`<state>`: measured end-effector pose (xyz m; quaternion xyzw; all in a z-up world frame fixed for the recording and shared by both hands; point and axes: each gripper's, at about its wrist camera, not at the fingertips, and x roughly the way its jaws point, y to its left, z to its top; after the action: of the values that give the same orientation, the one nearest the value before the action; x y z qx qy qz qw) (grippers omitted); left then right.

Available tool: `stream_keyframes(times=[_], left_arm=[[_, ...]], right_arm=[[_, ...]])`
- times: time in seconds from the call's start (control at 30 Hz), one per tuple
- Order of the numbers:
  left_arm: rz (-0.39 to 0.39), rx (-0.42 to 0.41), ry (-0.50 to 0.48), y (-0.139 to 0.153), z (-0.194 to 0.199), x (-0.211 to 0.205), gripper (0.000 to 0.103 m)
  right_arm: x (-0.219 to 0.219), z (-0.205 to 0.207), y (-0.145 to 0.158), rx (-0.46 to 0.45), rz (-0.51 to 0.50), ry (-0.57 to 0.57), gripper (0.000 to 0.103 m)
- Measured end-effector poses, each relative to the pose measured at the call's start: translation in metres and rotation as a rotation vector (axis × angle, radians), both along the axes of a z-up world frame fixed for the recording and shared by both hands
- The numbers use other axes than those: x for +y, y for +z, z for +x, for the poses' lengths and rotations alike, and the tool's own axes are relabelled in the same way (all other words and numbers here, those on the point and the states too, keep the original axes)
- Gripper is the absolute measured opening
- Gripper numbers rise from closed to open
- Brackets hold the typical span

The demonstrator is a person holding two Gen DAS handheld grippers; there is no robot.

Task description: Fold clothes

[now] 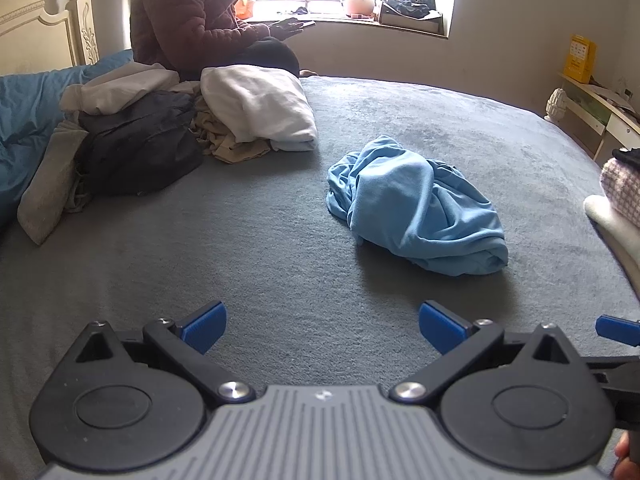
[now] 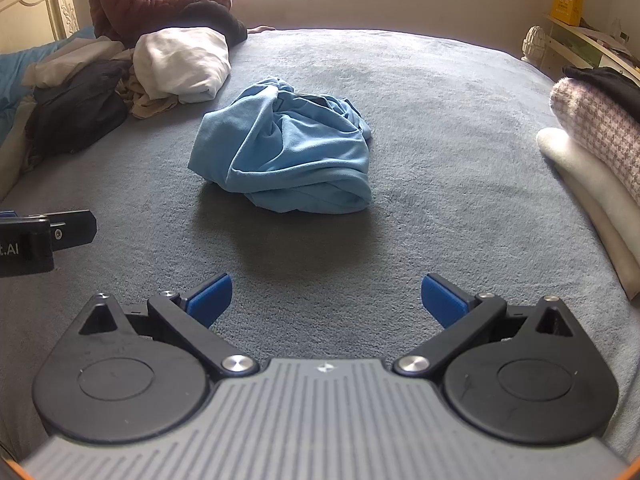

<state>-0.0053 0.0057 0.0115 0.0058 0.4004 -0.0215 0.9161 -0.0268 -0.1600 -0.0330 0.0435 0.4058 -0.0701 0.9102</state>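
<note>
A crumpled light blue garment (image 1: 416,204) (image 2: 286,160) lies in a heap on the grey bed cover (image 1: 260,240) (image 2: 440,140). My left gripper (image 1: 322,326) hovers open over bare cover, with the heap ahead and to its right. My right gripper (image 2: 326,300) is also open and empty, and the heap sits straight ahead, slightly left. One blue fingertip (image 1: 616,330) of the right gripper shows at the right edge of the left wrist view. The left gripper's black body (image 2: 44,236) shows at the left edge of the right wrist view.
A pile of unfolded clothes (image 1: 160,132) (image 2: 120,76), white, dark and beige, sits at the back left. Behind it a person (image 1: 192,16) sits on the bed holding a phone. Folded items (image 2: 592,152) are stacked at the right edge. A desk (image 1: 592,108) stands beyond the bed.
</note>
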Motion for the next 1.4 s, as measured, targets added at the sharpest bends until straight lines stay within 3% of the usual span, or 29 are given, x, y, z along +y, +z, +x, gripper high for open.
stream_keyframes(times=[0.6, 0.83, 0.93, 1.0, 1.1, 1.17, 1.3, 1.4], left_arm=[[-0.001, -0.011, -0.017, -0.013, 0.009, 0.002, 0.103], [-0.044, -0.018, -0.046, -0.03, 0.026, 0.004, 0.103], [-0.061, -0.017, -0.059, -0.038, 0.035, 0.005, 0.103], [-0.059, -0.012, -0.124, -0.043, 0.045, 0.004, 0.103], [-0.021, -0.086, -0.181, -0.044, 0.059, -0.002, 0.103], [0.05, -0.135, -0.233, -0.041, 0.075, -0.015, 0.103], [0.181, -0.221, -0.325, -0.039, 0.11, -0.049, 0.103], [0.198, -0.259, -0.321, -0.047, 0.13, -0.072, 0.103]], right_arm=[[-0.005, 0.002, -0.004, -0.008, 0.004, 0.004, 0.101], [-0.013, 0.009, -0.005, -0.08, 0.014, 0.036, 0.101], [-0.019, 0.022, -0.006, -0.152, 0.013, 0.071, 0.102], [-0.026, 0.036, -0.007, -0.218, 0.007, 0.108, 0.102], [-0.042, 0.066, -0.01, -0.287, -0.038, 0.104, 0.102], [-0.058, 0.09, -0.013, -0.306, -0.041, 0.074, 0.102], [-0.088, 0.14, -0.027, -0.265, 0.041, 0.077, 0.102], [-0.104, 0.17, -0.046, -0.209, 0.147, 0.074, 0.102]])
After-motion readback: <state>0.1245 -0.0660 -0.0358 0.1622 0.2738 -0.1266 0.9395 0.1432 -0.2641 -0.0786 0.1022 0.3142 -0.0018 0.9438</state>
